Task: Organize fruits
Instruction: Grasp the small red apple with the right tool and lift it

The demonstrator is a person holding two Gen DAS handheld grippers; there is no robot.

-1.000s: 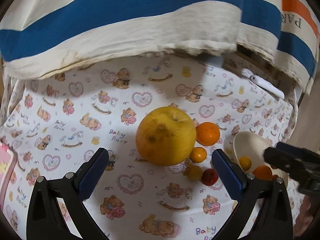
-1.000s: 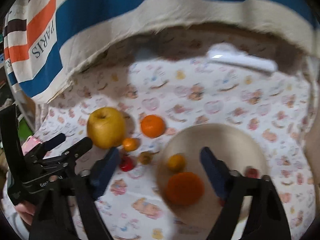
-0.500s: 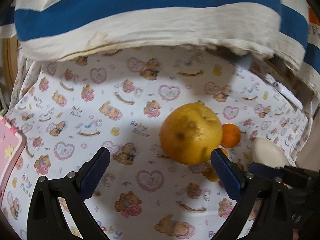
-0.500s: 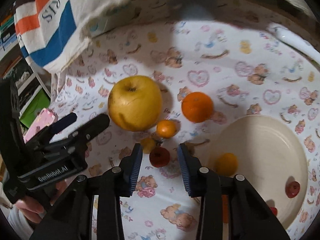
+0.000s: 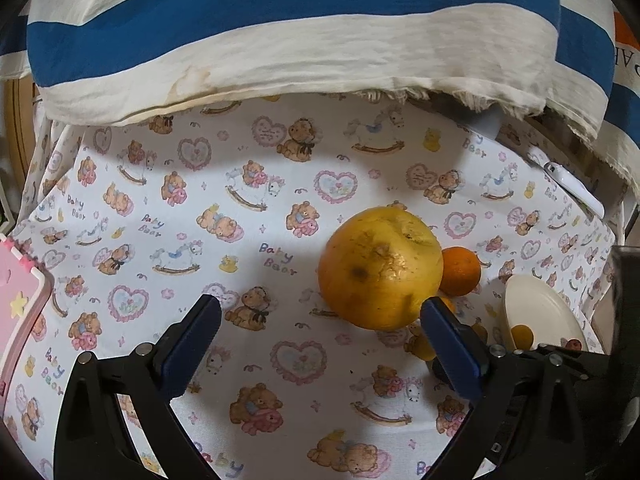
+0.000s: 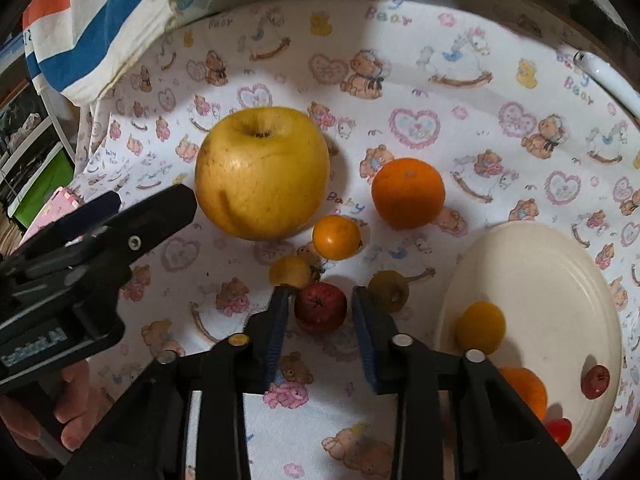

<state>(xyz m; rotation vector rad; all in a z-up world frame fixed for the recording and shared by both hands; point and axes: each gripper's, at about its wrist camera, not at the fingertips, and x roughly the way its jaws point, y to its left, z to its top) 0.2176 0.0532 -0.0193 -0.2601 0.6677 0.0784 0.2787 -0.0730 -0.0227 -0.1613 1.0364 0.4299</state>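
My right tool (image 6: 320, 304) brackets a small red fruit (image 6: 320, 307) on the bear-print cloth (image 6: 440, 80), jaws parted and not yet touching it. My left tool (image 5: 320, 320) hangs wide open beside the big yellow apple (image 5: 380, 268). The cream plate (image 6: 560, 280) holds several fruits.

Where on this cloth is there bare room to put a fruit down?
Bare cloth lies left of the big yellow fruit, toward the pink box. Crowded: small fruits cluster between it and the plate, around the right gripper.

baby-bear print cloth (image 5: 248, 240) under a striped blue-and-cream fabric (image 5: 280, 32), shelves (image 6: 28, 160) at left
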